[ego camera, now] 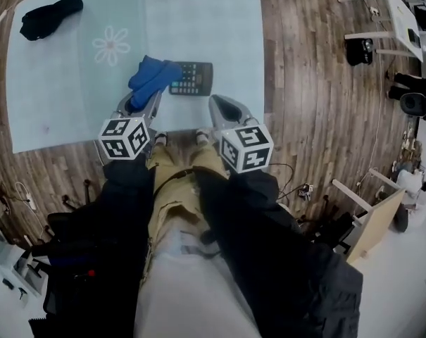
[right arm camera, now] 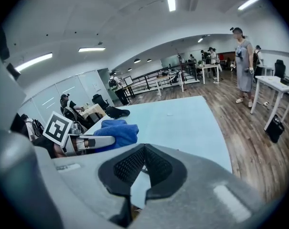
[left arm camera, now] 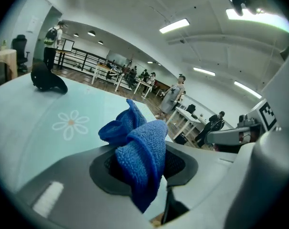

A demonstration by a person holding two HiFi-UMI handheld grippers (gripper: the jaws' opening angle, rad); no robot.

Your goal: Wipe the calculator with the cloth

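We clamp the cloth [ego camera: 154,77] in the left tool [ego camera: 140,104], beside the calculator [ego camera: 192,78]; the right tool [ego camera: 222,107] is closed on nothing.

At the far left of the pale counter [ego camera: 198,20] lies a black bundle [ego camera: 49,16], then a printed flower [ego camera: 111,45]. Our left tool's jaws pinch the blue cloth, which bunches out past them, its far end at the calculator's left edge. The calculator lies flat, keys up, near the counter's near edge. To its right our right tool hovers by that edge, its pads pressed together.

One cloth [ego camera: 153,76], one calculator [ego camera: 193,78] (dark), two claws [ego camera: 138,102] [ego camera: 217,105]
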